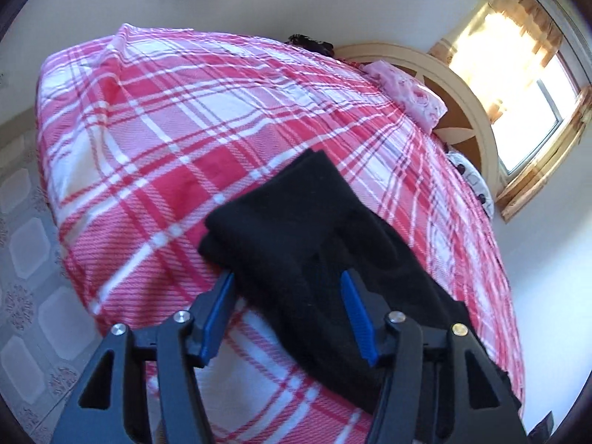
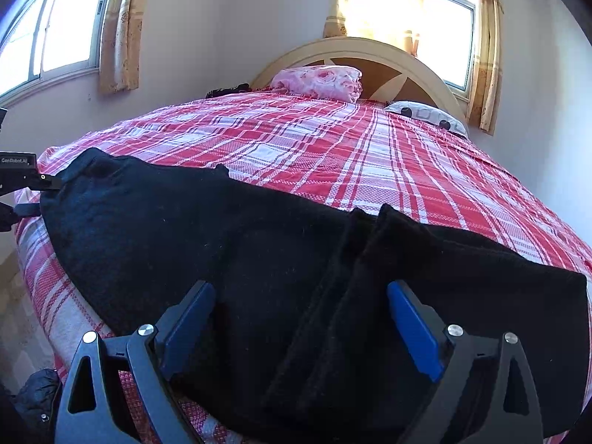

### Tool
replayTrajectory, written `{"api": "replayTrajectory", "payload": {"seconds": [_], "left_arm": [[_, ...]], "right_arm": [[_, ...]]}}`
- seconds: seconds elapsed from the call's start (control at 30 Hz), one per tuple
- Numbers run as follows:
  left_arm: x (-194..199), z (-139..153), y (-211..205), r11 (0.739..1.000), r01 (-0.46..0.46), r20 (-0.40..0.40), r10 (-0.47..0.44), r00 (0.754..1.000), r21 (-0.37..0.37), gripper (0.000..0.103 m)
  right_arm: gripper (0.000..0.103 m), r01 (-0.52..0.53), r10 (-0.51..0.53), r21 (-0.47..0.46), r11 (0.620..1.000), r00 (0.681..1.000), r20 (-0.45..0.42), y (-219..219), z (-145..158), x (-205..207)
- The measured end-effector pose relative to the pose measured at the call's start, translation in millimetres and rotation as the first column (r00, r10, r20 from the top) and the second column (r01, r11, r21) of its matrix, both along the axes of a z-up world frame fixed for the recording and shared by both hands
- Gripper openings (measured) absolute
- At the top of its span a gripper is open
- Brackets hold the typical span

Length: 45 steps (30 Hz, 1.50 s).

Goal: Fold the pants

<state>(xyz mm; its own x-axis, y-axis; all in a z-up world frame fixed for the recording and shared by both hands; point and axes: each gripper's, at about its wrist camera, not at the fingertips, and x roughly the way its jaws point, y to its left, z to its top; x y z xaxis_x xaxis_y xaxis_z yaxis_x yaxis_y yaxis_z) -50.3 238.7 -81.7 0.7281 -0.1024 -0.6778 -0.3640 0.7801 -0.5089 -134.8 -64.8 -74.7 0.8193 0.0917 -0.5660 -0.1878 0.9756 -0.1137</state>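
Note:
Black pants [image 2: 229, 259] lie across the near edge of a bed with a red and white plaid cover [image 2: 333, 155]. In the left wrist view the pants [image 1: 307, 229] show a folded end pointing up the bed. My left gripper [image 1: 286, 277] is open, its blue-padded jaws on either side of that end, the cloth lying between them. My right gripper [image 2: 299, 288] is open over the middle of the pants, jaws wide apart, beside a raised fold [image 2: 373, 229]. The left gripper's body also shows in the right wrist view [image 2: 18, 181], at the pants' left end.
A pink pillow [image 2: 318, 77] and a grey patterned pillow [image 2: 425, 114] lie by the curved headboard [image 2: 355, 48]. Windows with curtains [image 2: 484, 37] stand behind the bed. Tiled floor [image 1: 26, 259] lies left of the bed. A dark item [image 2: 37, 392] lies low at left.

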Motion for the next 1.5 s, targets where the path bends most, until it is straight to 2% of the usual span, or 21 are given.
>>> {"api": "replayTrajectory", "payload": {"seconds": [0.07, 0.13, 0.2, 0.23, 0.3, 0.43, 0.53, 0.6, 0.7, 0.83, 0.87, 0.93, 1.0, 1.07, 1.13, 1.27, 1.3, 1.37, 1.43, 1.47, 1.5], "left_arm": [[0, -2, 3, 0.999, -0.017, 0.017, 0.018, 1.0, -0.035, 0.057], [-1, -5, 13, 0.995, -0.048, 0.031, 0.051, 0.998, -0.088, 0.047], [-1, -9, 21, 0.989, -0.075, 0.028, 0.079, 0.996, -0.124, 0.029], [1, -9, 22, 0.989, -0.069, 0.028, 0.074, 0.997, -0.13, 0.026], [5, -3, 13, 0.998, -0.035, 0.023, 0.036, 0.999, -0.06, 0.018], [7, 21, -7, 0.997, 0.01, 0.076, -0.016, 0.997, 0.08, 0.017], [6, 52, -38, 0.97, 0.086, 0.171, -0.126, 0.977, 0.225, 0.017], [3, 73, -67, 0.939, 0.158, 0.23, -0.234, 0.945, 0.305, 0.017], [-1, 94, -119, 0.87, 0.292, 0.296, -0.423, 0.857, 0.397, 0.017], [-13, 101, -199, 0.747, 0.484, 0.334, -0.647, 0.685, 0.455, 0.017], [-16, 100, -215, 0.721, 0.521, 0.333, -0.682, 0.651, 0.457, 0.017], [-25, 94, -248, 0.654, 0.584, 0.331, -0.753, 0.569, 0.482, 0.017], [-36, 83, -280, 0.572, 0.628, 0.3, -0.817, 0.492, 0.528, 0.017], [-41, 69, -302, 0.505, 0.666, 0.251, -0.86, 0.445, 0.549, 0.017], [-47, 53, -317, 0.441, 0.684, 0.186, -0.89, 0.416, 0.581, 0.017], [-55, 27, -331, 0.311, 0.727, 0.067, -0.937, 0.344, 0.612, 0.017], [-59, 23, -334, 0.284, 0.718, 0.041, -0.941, 0.336, 0.635, 0.02], [-69, 23, -334, 0.252, 0.688, 0.023, -0.946, 0.323, 0.68, 0.029], [-73, 28, -331, 0.229, 0.698, 0.003, -0.951, 0.31, 0.679, 0.048], [-73, 31, -327, 0.227, 0.711, -0.002, -0.952, 0.305, 0.666, 0.056], [-72, 35, -321, 0.24, 0.721, 0.008, -0.951, 0.308, 0.65, 0.057]], "right_arm": [[0.095, 0.0, 0.0, 0.008, 1.0, 1.0, 0.0, -1, 0, 1], [0.095, 0.0, 0.0, 0.006, 1.0, 1.0, 0.0, -1, 0, 1], [0.095, -0.001, 0.001, 0.005, 1.0, 1.0, 0.001, 0, 0, 1], [0.095, -0.002, 0.002, 0.001, 1.0, 1.0, 0.001, 0, 0, 1], [0.095, -0.002, 0.002, -0.008, 1.0, 1.0, 0.001, 2, 0, 2], [0.095, -0.004, 0.004, 0.038, 0.999, 1.0, -0.003, -5, 8, -1], [0.095, 0.017, -0.021, 0.169, 0.985, 1.0, 0.02, -27, 23, -10], [0.095, 0.051, -0.061, 0.226, 0.973, 0.998, 0.034, -45, 32, -15], [0.095, 0.112, -0.13, 0.323, 0.94, 0.991, 0.032, -78, 42, -21], [0.095, 0.165, -0.173, 0.479, 0.862, 0.985, -0.029, -125, 43, -24], [0.095, 0.171, -0.177, 0.508, 0.844, 0.984, -0.037, -134, 43, -26], [0.095, 0.182, -0.187, 0.572, 0.8, 0.981, -0.05, -154, 42, -31], [0.095, 0.192, -0.202, 0.622, 0.759, 0.978, -0.055, -171, 41, -37], [0.095, 0.187, -0.201, 0.68, 0.709, 0.978, -0.059, -188, 41, -43], [0.095, 0.173, -0.192, 0.721, 0.671, 0.98, -0.057, -197, 40, -50], [0.095, 0.165, -0.169, 0.742, 0.65, 0.983, -0.071, -200, 35, -51], [0.095, 0.163, -0.159, 0.741, 0.652, 0.984, -0.076, -198, 33, -49], [0.095, 0.148, -0.124, 0.745, 0.651, 0.988, -0.088, -194, 30, -43], [0.095, 0.119, -0.06, 0.748, 0.653, 0.993, -0.105, -189, 29, -30], [0.095, 0.12, -0.053, 0.743, 0.659, 0.992, -0.114, -189, 28, -25], [0.095, 0.113, -0.041, 0.736, 0.667, 0.992, -0.115, -188, 29, -19]]}}
